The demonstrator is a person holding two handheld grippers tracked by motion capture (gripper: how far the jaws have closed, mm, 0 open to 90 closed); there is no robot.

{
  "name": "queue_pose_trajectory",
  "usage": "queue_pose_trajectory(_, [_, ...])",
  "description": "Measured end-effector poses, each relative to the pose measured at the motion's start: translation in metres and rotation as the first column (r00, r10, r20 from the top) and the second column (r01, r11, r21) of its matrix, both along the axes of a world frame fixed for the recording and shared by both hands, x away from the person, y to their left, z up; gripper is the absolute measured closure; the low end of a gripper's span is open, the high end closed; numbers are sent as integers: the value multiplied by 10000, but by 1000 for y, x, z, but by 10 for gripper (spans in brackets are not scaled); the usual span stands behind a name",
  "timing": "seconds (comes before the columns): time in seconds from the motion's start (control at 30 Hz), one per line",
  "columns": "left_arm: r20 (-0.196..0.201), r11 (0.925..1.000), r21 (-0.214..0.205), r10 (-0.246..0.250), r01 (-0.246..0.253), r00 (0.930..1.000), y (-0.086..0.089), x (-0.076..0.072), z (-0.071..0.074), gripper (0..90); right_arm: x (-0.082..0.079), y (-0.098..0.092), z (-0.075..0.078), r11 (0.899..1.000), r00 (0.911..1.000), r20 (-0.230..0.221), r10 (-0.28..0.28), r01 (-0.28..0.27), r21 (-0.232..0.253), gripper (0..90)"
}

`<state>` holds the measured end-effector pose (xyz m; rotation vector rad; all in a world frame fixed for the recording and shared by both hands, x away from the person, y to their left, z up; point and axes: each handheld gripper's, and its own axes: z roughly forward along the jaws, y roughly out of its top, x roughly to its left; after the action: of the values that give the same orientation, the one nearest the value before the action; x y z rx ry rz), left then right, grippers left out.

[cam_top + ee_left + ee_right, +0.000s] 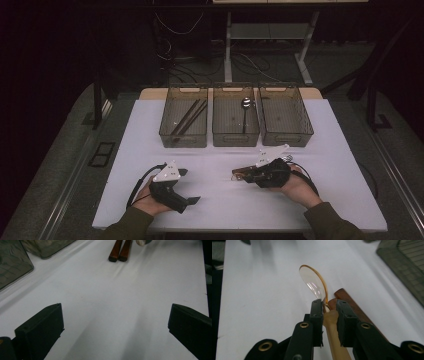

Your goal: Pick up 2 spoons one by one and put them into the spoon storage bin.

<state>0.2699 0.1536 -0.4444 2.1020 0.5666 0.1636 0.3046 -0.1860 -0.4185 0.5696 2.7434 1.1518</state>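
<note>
A spoon with a clear amber-rimmed bowl (313,282) and a beige handle is clamped between the jaws of my right gripper (329,306), which is shut on the handle just behind the bowl. Two brown wooden chopsticks (352,305) lie on the white table right beside and under that gripper; their ends (120,251) also show in the left gripper view. In the high view my right gripper (237,174) points left at mid-table. My left gripper (189,186) rests at the front left with its jaws wide open and nothing between them (115,325).
Three translucent grey bins stand in a row at the back: the left bin (165,131) holds dark chopsticks (189,117), the middle bin (235,136) a metal spoon (245,104), and the right bin (285,137) nothing. The white table top (225,205) ends close to the person's sleeves.
</note>
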Motion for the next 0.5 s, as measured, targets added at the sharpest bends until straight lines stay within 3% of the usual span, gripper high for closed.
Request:
queue_pose_trajectory(0.37, [44,10000,24,-19,19,10000,0,1,0,0,10,-6,11,9912,9919,114,-1267,1261,390,764])
queue_pose_trajectory(0.5, [41,10000,52,-35,35,10000,0,1,0,0,14,-8,14,9827,9835,229,-1797,1784,501,763])
